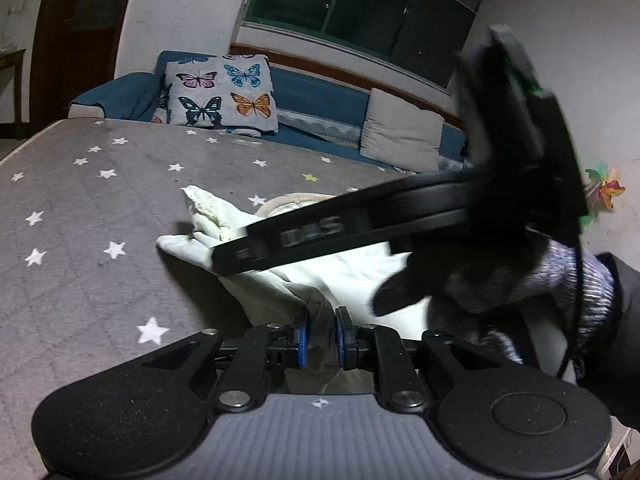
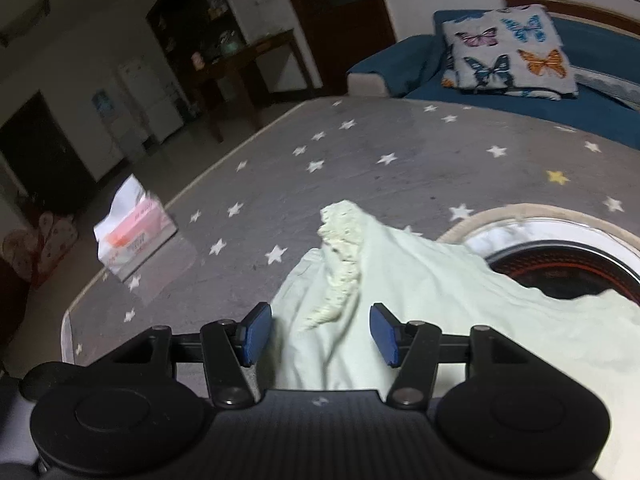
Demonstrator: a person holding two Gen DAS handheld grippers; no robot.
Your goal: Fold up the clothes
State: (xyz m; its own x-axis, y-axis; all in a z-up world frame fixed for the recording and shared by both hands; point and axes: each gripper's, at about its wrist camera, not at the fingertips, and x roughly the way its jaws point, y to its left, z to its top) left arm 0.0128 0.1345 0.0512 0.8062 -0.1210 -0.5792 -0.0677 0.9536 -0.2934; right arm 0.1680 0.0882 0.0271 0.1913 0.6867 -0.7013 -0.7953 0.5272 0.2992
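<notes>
Star-patterned table point(image 2: 360, 184): one pale garment point(image 2: 400, 280), two grippers.

Ahead of me, a butterfly cushion point(image 2: 508, 50) leans on the blue sofa point(image 2: 400, 68) at upper right; a tissue box point(image 2: 134, 232) sits at the star-patterned surface's point(image 2: 380, 184) left edge.

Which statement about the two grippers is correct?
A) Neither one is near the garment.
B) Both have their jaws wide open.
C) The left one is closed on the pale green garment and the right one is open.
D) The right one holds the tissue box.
C: in the left wrist view the left gripper pinches a fold of the pale green garment, while the right gripper has its jaws spread apart over the cloth.
</notes>
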